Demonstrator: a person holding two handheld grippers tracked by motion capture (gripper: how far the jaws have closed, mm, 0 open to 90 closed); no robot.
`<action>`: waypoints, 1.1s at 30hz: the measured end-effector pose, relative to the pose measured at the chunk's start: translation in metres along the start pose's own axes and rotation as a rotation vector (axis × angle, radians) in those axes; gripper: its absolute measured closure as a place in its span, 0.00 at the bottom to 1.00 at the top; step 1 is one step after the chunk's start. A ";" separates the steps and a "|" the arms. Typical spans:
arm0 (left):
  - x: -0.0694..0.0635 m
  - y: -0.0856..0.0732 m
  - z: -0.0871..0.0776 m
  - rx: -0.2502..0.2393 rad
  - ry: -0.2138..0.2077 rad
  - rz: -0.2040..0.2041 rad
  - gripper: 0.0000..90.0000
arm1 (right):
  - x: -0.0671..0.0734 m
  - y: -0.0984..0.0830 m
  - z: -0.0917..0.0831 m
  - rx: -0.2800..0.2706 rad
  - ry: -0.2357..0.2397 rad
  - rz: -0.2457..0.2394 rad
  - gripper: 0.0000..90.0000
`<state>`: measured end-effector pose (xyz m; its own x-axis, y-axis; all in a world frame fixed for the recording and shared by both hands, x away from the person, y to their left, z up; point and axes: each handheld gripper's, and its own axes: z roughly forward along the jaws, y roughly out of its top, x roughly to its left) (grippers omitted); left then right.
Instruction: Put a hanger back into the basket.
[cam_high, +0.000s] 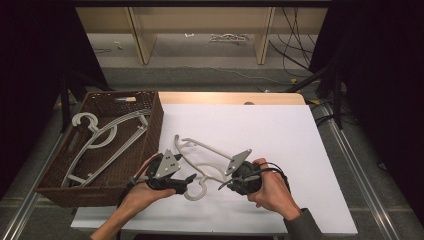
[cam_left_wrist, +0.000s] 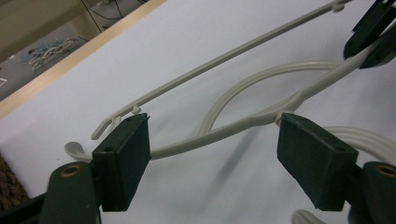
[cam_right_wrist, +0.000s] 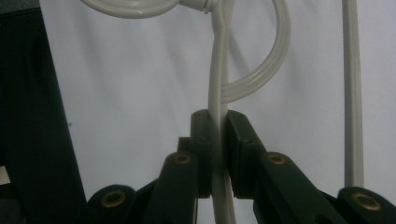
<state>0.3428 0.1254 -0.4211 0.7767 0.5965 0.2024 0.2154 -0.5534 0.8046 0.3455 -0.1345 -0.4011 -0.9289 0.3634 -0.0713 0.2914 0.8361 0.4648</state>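
Right gripper view shows your right gripper clamped on the white hanger; your left gripper's jaws stand apart around it.

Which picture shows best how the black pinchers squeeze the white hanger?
The right gripper view: there the right gripper sits shut on the hanger, its arm pinched between both pads. The high view shows the whole hanger on the table, small. The left gripper view shows its arms between open jaws.
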 end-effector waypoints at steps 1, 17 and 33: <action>0.000 0.000 0.002 0.016 -0.008 -0.007 0.29 | 0.002 0.001 -0.002 0.000 0.001 -0.004 0.92; 0.005 -0.001 0.015 0.097 -0.114 0.142 0.42 | 0.011 0.005 -0.018 -0.002 0.011 -0.062 0.92; 0.007 0.003 0.028 0.102 -0.220 0.246 0.64 | 0.010 0.003 -0.027 -0.039 0.044 -0.093 0.92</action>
<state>0.3654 0.1114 -0.4334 0.9192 0.3049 0.2494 0.0553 -0.7268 0.6847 0.3313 -0.1398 -0.3762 -0.9608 0.2661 -0.0777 0.1951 0.8482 0.4924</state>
